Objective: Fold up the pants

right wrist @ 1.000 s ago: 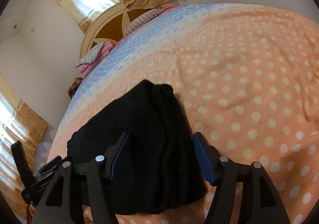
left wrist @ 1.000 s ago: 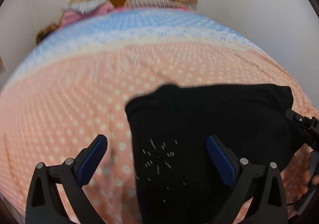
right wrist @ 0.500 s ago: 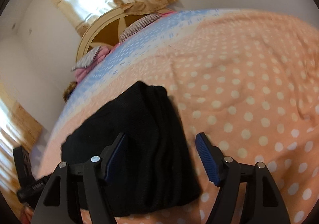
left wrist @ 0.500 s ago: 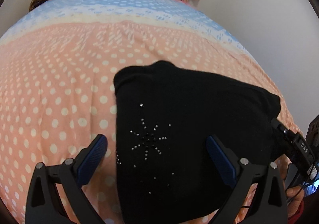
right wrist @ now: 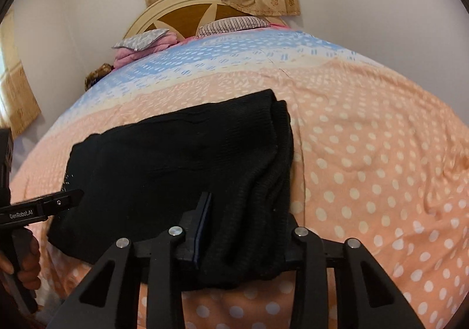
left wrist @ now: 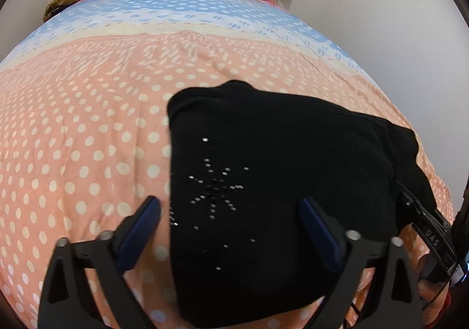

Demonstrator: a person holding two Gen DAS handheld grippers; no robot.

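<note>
Pants: black pants (left wrist: pixel 278 182) lie folded on the bed (left wrist: pixel 88 124), at the lower centre of the frame.
Left hand-held gripper (left wrist: pixel 228 226): closing, pads not yet pressing, astride the left edge.
Right hand-held gripper (right wrist: pixel 249 229): closing around the thick folded edge, likely to grip it for 1 more fold.

There is one pair of folded black knit pants (left wrist: pixel 278 182) in the middle of the frame. There is one big peach bed cover with white dots (left wrist: pixel 88 129) under it. Two black grippers with blue pads show: the left gripper (left wrist: pixel 230 222) at the bottom and the right gripper (right wrist: pixel 249 229). At the top sits one round wooden headboard (right wrist: pixel 187 14), one striped pillow (right wrist: pixel 234 23), and one grey pillow (right wrist: pixel 143 38).
</note>
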